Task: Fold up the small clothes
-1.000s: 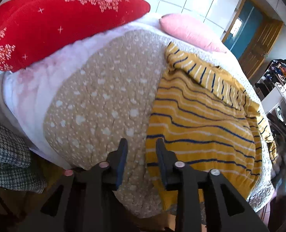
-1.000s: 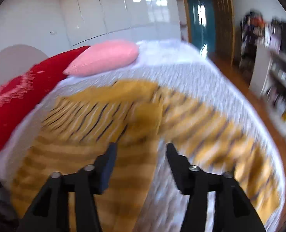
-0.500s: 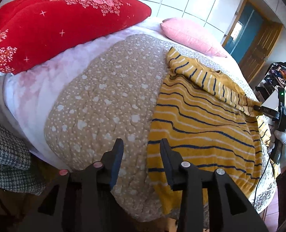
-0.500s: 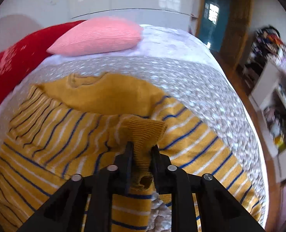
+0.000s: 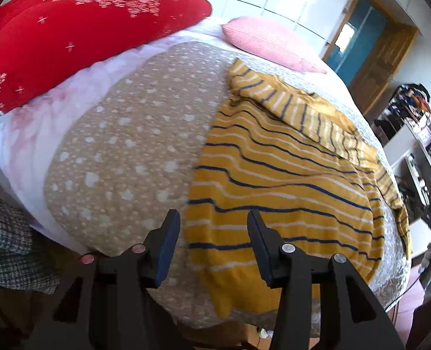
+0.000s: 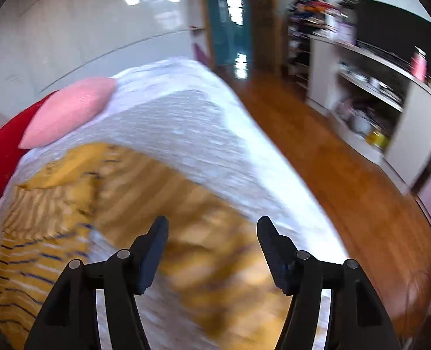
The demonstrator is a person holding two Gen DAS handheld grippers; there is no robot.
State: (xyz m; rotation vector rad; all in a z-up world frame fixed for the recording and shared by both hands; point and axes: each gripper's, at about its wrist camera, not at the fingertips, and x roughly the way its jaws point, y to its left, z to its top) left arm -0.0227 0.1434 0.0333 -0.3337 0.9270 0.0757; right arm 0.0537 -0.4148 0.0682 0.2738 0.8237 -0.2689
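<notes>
The yellow striped sweater (image 5: 285,175) lies flat on the bed (image 5: 122,151), filling the right middle. The left gripper (image 5: 212,227) and right gripper (image 6: 212,233) hang above its near edge, jaws wide, holding nothing.

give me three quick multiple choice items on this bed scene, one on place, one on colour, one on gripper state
1. Where does the pink pillow lie?
A. at the far end of the bed, beside the red pillow
B. on the floor
C. on the shelf

2. The striped sweater is mainly:
A. green
B. mustard yellow
C. grey

3. The right hand-held gripper is:
A. shut on the sweater
B. shut on a pillow
C. open

Answers:
1 A, the two pillows adjoin.
2 B, yellow with navy and white stripes.
3 C, jaws apart, nothing between.
</notes>
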